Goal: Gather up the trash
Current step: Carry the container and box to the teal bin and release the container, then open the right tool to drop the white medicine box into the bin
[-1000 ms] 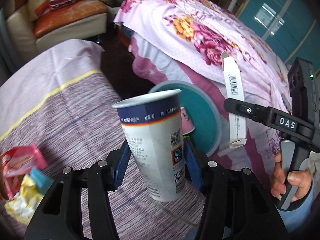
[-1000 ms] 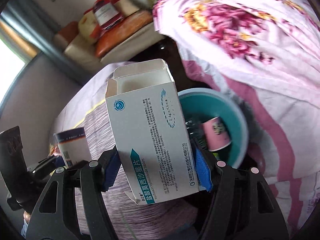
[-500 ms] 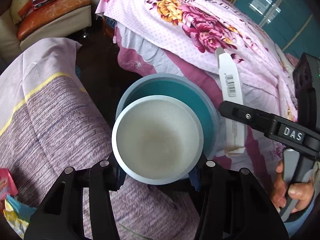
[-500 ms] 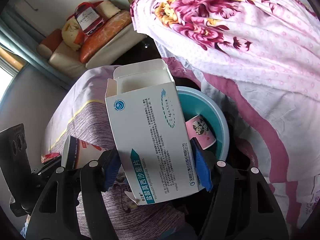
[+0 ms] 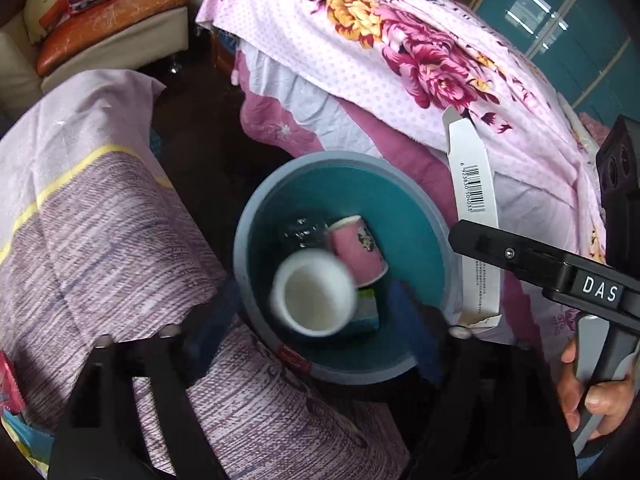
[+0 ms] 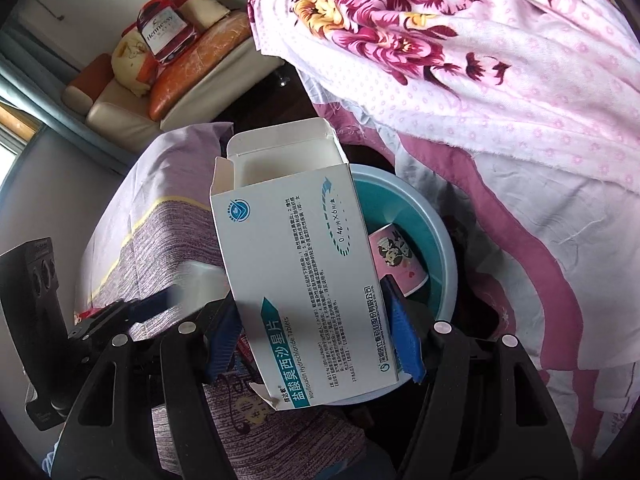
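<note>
Hovering over a teal bin (image 5: 424,216) on the dark floor between two beds, the left gripper (image 5: 316,320) stands with its blue pads wide apart and nothing pressed between them. Its jaws have just been opening, and the white paper cup (image 5: 314,292) they carried a second ago now shows blurred, mouth toward the camera, inside the bin's rim and clear of both pads. Beside the cup in the bin lies a pink paper cup (image 5: 358,250) on its side, with a crumpled clear wrapper (image 5: 302,230) just behind it and a green packet (image 5: 366,308) partly under the white cup.

To the right, the right gripper (image 6: 316,340) is clamped on a white medicine box (image 6: 296,280), its blue pads pressing the box's two narrow sides. The box stands tilted, its top flap open, above the near edge of the bin; its barcoded side shows in the left wrist view. A person's hand (image 5: 592,392) grips that tool's handle.

Compared with one second ago, the white cup has left the left jaws and tipped from upright to mouth-up toward the lens, while the box sits in the right jaws exactly as before. A striped purple bedspread (image 5: 112,240) lies at left, a floral pink quilt (image 5: 400,40) at right.
</note>
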`<state>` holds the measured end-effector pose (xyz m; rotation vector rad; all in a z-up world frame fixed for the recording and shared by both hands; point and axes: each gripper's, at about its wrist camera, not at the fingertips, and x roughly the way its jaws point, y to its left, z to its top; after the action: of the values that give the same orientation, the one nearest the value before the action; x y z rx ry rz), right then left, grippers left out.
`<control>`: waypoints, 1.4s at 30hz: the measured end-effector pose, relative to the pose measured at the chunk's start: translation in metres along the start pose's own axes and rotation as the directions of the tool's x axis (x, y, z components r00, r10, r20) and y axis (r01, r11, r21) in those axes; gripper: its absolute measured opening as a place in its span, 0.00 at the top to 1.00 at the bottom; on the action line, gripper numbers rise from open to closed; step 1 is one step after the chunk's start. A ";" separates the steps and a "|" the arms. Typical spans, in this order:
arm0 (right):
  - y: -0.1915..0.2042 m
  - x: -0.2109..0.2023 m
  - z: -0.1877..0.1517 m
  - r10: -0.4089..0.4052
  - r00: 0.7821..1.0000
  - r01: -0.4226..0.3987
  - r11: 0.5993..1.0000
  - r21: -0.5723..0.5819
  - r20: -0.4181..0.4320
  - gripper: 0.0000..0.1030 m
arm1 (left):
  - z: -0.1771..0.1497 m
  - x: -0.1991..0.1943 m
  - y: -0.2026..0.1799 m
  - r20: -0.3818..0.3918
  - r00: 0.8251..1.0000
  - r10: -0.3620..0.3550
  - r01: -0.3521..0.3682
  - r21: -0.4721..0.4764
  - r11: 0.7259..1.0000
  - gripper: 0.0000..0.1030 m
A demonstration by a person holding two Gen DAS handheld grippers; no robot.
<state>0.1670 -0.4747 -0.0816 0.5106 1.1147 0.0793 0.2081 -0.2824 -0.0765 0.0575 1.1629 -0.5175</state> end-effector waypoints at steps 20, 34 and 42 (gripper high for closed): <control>0.019 -0.005 -0.006 -0.047 0.999 0.047 0.999 -0.012 -0.020 0.27 | -0.030 -0.038 0.026 0.018 0.999 -0.052 0.053 -0.096 0.994 0.14; 0.068 -0.029 -0.029 -0.047 0.999 0.045 0.994 -0.097 -0.017 0.25 | -0.077 -0.095 0.063 0.102 0.994 -0.034 0.051 -0.171 0.984 0.10; 0.118 -0.033 -0.046 -0.049 0.998 0.040 0.977 -0.209 -0.034 0.25 | -0.112 -0.131 0.098 0.147 0.989 -0.008 0.043 -0.240 0.970 0.10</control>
<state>0.1347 -0.3648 -0.0189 0.2976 1.1402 0.1657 0.1143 -0.1142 -0.0278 -0.2036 1.0770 -0.3922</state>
